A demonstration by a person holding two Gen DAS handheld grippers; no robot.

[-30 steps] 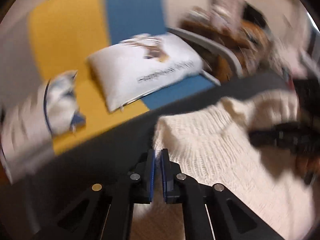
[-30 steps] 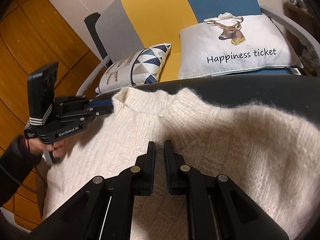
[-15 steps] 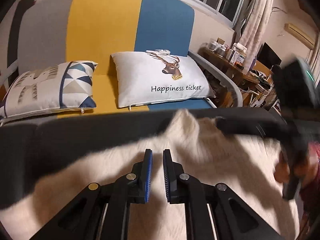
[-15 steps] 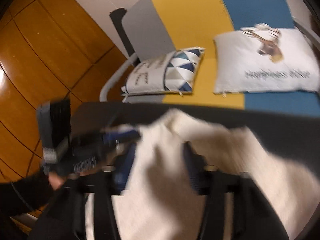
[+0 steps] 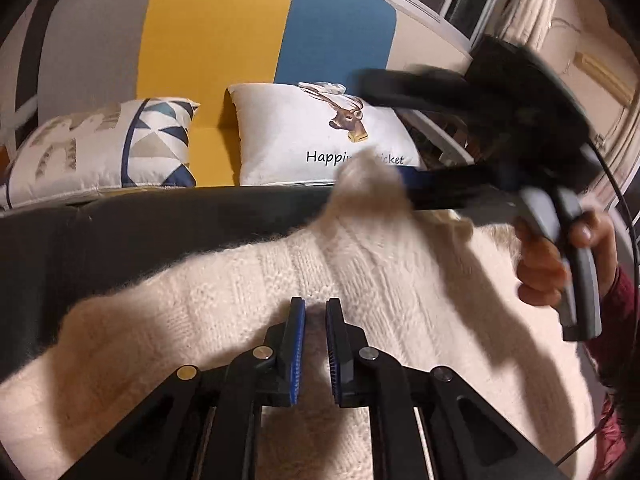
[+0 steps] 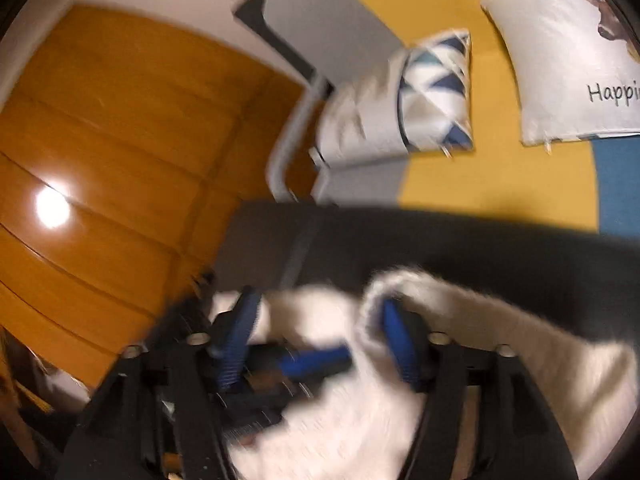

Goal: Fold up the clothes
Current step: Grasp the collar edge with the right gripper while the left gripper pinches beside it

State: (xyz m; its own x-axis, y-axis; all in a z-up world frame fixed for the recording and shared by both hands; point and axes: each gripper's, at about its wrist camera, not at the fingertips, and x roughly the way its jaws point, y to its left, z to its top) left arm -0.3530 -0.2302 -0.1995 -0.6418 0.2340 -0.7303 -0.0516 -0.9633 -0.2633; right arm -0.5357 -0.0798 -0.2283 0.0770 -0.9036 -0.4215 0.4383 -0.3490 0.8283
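The fluffy cream knitted sweater [image 5: 208, 320] lies on the dark grey table top [image 5: 120, 232]. Since a second ago its far edge at 1 o'clock has gone up, hooked on one finger of the right tongs [image 6: 320, 336], now spread wide. The left tongs [image 5: 314, 344] are almost closed and hold nothing, so a fold looks under way; no boxes or baskets show.

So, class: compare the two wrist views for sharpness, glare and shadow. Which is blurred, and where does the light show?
Left wrist view: mostly sharp; only the right gripper and the sweater tip it lifts smear, and hard shadows cross the knit. Right wrist view: motion-blurred throughout, with a round glare spot on the wooden panel. Both bend straight edges, fisheye-style.
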